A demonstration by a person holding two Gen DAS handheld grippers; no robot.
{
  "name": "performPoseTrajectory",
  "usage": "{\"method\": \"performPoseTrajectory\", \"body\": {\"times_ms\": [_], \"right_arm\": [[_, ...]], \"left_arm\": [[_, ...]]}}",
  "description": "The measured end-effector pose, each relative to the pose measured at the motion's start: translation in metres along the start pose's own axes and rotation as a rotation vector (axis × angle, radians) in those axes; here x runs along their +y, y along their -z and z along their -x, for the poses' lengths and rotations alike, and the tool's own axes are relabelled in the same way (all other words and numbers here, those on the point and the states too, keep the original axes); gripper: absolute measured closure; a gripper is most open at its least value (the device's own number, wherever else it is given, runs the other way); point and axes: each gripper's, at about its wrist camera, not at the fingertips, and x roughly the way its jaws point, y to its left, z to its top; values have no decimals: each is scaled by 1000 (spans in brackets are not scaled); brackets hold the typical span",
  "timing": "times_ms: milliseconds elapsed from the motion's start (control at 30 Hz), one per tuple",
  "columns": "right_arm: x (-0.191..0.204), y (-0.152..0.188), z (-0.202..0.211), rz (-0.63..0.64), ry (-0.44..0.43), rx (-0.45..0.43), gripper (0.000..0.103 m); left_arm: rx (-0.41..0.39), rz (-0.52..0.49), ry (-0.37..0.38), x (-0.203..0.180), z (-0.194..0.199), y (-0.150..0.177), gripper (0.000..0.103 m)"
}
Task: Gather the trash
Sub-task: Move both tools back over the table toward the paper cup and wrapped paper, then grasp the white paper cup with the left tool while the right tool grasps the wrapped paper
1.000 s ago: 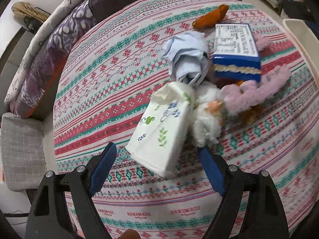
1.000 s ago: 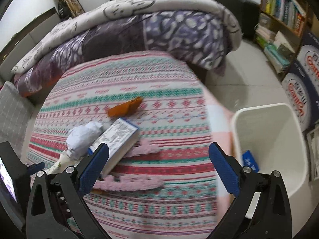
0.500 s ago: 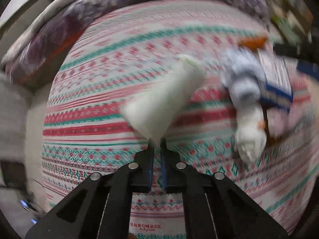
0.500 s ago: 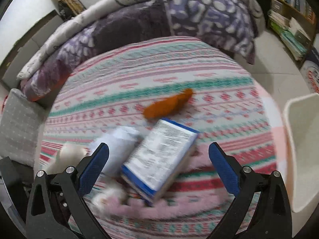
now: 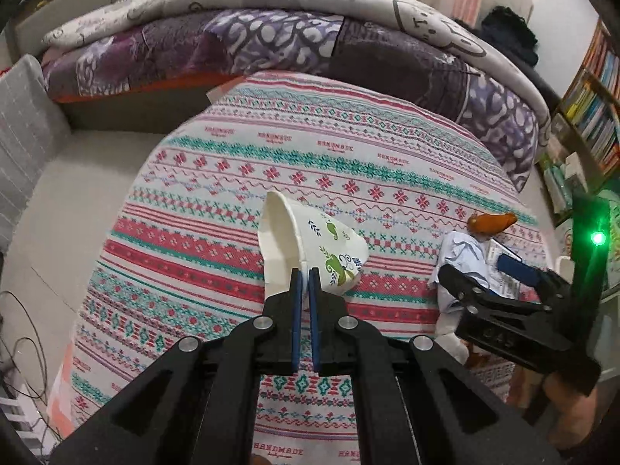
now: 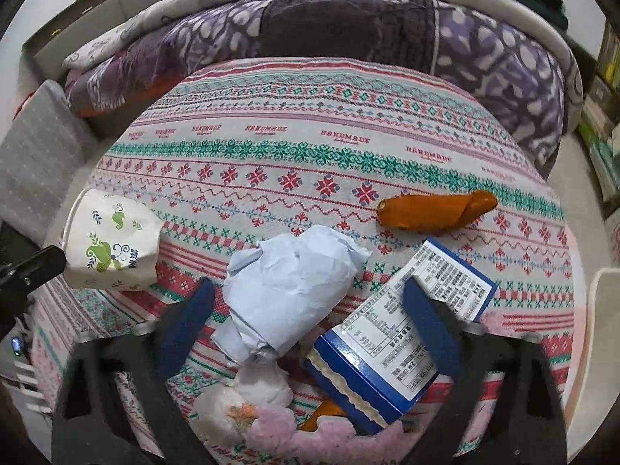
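Note:
My left gripper [image 5: 304,271] is shut on the squashed rim of a white paper cup [image 5: 321,244] with green leaf prints, held up above the patterned cloth [image 5: 310,155]. The cup [image 6: 112,244] also hangs at the left of the right wrist view. My right gripper [image 6: 308,290] points down over the trash pile and its jaws are closing. A crumpled pale blue paper [image 6: 294,283] lies between them, untouched by the pads. The right finger overlaps a blue box [image 6: 403,345]. An orange wrapper [image 6: 434,209] lies beyond.
A white tissue wad [image 6: 248,399] and a pink fluffy strip [image 6: 310,434] lie at the pile's near edge. A white bin's rim [image 6: 604,310] shows at the right. A purple quilt [image 6: 348,19] bounds the far side, and bookshelves [image 5: 593,97] stand right.
My left gripper shut on the paper cup and lifted it left, away from the pile. My right gripper swung from near the bin to above the pile, and its jaws narrowed.

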Motion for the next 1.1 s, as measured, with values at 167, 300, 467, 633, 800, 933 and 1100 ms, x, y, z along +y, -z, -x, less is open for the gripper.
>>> {"method": "performPoseTrajectory", "body": {"times_ms": [167, 300, 467, 633, 800, 933, 1100], "right_arm": [[-4, -1, 9, -6, -55, -27, 52], [-5, -4, 23, -21, -106, -64, 52], [-8, -5, 34, -33, -119, -86, 52], [-21, -11, 48, -65, -132, -114, 52], [-41, -13, 62, -94, -120, -116, 51], [-50, -14, 68, -95, -121, -118, 51], [-50, -12, 71, -70, -119, -111, 51]], "left_arm": [[47, 79, 34, 14, -10, -1, 99], [87, 139, 78, 25, -23, 1, 98], [98, 218, 13, 34, -34, 0, 25], [56, 76, -14, 19, -26, -15, 14], [112, -457, -116, -35, -36, -17, 11], [181, -645, -190, -51, -61, -27, 11], [321, -765, -168, -63, -89, -25, 11]]}}
